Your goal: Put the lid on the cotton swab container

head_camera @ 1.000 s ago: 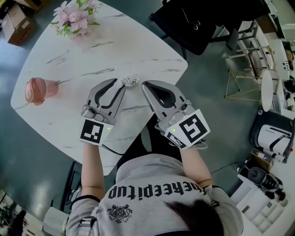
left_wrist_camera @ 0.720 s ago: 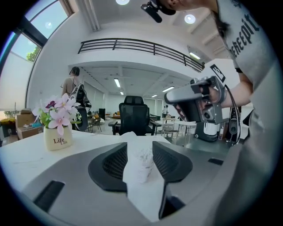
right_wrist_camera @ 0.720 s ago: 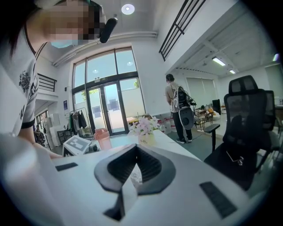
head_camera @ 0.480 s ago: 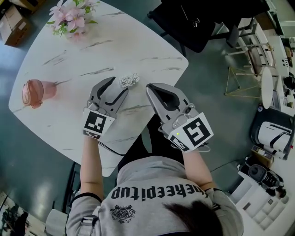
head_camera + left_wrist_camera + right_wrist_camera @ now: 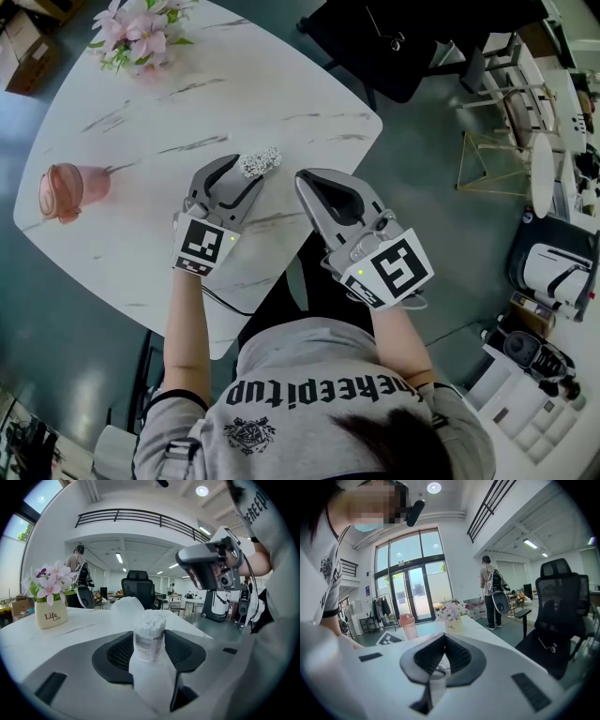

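A clear cotton swab container full of white swabs stands upright on the white marble table. It has no lid on. My left gripper is open around it. In the left gripper view the container stands between the black pads, which do not touch it. Those jaws have just been opening. To its right, my right gripper hovers near the table's edge, shut on a small clear lid that shows faintly between its pads. The tips of the right gripper meet above the lid.
A pink cup lies near the table's left edge. A white pot of pink flowers stands at the far corner. A black office chair sits beyond the table's right side. A person stands farther off in the room.
My left gripper has come down to the table and opened its jaws, letting go of the swab container, which now stands on its own. The right gripper has stayed put.
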The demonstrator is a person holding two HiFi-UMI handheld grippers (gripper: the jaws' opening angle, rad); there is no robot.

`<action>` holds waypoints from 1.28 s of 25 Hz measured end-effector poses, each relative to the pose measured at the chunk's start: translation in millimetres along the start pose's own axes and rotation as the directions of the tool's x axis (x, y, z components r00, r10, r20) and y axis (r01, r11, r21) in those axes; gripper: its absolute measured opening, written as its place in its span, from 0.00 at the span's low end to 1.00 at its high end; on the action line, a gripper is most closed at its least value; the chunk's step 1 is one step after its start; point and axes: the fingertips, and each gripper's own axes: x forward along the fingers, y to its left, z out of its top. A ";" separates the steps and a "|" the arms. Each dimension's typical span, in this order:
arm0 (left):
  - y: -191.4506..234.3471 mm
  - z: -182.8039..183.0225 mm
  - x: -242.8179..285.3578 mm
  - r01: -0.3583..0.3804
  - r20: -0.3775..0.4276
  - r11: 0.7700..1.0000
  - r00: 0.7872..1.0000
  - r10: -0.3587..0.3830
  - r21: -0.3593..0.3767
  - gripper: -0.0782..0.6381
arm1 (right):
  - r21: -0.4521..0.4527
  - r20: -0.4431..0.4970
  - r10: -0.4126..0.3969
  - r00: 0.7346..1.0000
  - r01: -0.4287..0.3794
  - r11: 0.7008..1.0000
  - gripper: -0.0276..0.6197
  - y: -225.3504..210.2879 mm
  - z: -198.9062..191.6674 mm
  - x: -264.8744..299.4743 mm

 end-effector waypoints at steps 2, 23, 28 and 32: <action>-0.5 -0.1 0.3 0.003 -0.001 1.000 1.000 -0.003 0.003 0.41 | -0.001 0.000 0.002 1.000 -0.002 1.000 0.06 -0.5 0.0 0.6; -11.9 -5.9 -5.2 -0.020 -0.027 1.000 0.999 0.020 -0.006 0.40 | -0.008 -0.024 0.092 0.996 -0.092 0.996 0.06 -11.0 -1.2 30.5; -14.1 -7.6 -6.7 -0.025 -0.022 1.000 0.999 0.025 -0.008 0.40 | -0.028 -0.047 0.115 0.992 -0.116 0.993 0.06 -18.3 -3.9 46.4; -15.5 -5.8 -6.9 -0.030 -0.023 1.000 0.999 0.029 -0.007 0.40 | -0.045 -0.077 0.137 0.988 -0.141 0.989 0.06 -26.1 -6.9 60.0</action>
